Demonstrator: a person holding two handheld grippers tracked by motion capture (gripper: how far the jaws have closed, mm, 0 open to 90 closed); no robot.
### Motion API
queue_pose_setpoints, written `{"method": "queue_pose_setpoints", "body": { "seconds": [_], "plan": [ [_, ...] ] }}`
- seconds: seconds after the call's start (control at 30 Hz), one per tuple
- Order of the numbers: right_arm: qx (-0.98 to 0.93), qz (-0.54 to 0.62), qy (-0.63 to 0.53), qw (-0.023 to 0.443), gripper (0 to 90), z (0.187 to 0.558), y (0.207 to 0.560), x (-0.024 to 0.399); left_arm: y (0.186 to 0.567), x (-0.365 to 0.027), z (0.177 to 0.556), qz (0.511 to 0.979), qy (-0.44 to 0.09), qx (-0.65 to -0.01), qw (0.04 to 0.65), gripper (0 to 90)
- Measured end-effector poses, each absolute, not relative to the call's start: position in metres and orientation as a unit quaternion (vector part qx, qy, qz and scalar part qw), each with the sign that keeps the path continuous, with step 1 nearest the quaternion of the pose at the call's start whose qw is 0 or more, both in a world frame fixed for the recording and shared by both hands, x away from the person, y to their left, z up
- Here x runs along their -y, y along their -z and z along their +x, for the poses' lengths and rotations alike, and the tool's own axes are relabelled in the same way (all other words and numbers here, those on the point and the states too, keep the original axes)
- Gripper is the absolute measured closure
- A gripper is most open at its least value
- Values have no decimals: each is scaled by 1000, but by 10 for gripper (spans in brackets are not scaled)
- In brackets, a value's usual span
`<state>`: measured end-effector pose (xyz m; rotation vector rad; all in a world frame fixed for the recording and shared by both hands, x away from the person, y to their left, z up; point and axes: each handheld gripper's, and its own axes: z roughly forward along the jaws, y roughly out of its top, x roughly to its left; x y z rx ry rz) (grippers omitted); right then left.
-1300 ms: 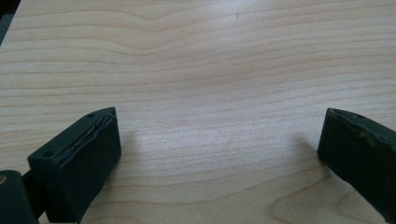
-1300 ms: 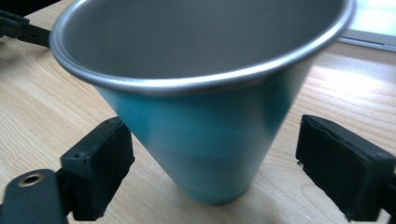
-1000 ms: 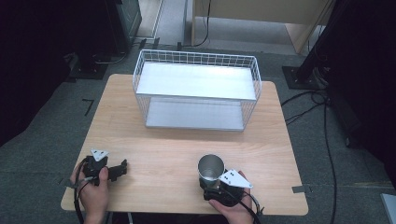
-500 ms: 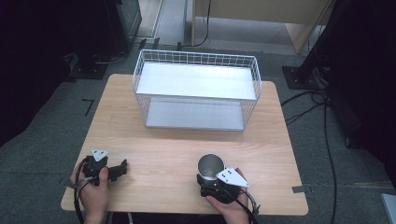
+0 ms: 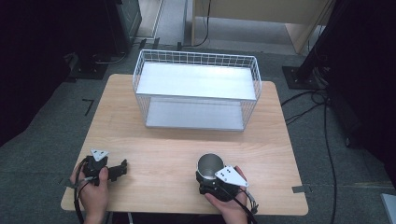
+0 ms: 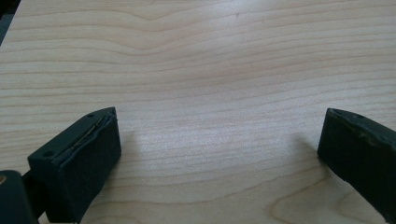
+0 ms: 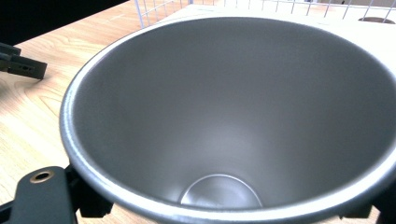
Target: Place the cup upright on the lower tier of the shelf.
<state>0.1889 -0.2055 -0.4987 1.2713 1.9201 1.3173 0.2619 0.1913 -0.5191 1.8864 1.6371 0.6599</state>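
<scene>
While the right tongs (image 5: 208, 179) sat near the front edge of the desk (image 5: 168, 154), they pinched a metal cup (image 5: 209, 166) from its sides; the cup stood upright w/ its open mouth up, right of the desk's centre and well short of the wire basket (image 5: 196, 88) at the back. Seen from the right gripper view, the cup (image 7: 233, 116) was empty, bare grey inside, round bottom visible, its rim just above the tongs' black parts at both lower corners. The left tongs (image 5: 122, 167) rested at the front left corner of the desk, held by the person's left hand (image 5: 93, 196), well apart from the cup. Per the left gripper view, the left tongs (image 6: 219, 154) were spread wide w/ nothing btwn them, only wood grain of the desk (image 6: 210, 70). The basket, white wire w/ two flat shelves, stood on the far half of the desk.
</scene>
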Motion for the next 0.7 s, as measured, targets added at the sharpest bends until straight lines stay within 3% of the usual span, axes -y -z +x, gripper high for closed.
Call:
{"method": "queue_pose_setpoints", "body": {
  "seconds": [0.7],
  "plan": [
    [-687, 457, -503, 258, 150, 192, 472, 209, 519, -191, 262, 703, -245, -609, 275, 0]
  ]
}}
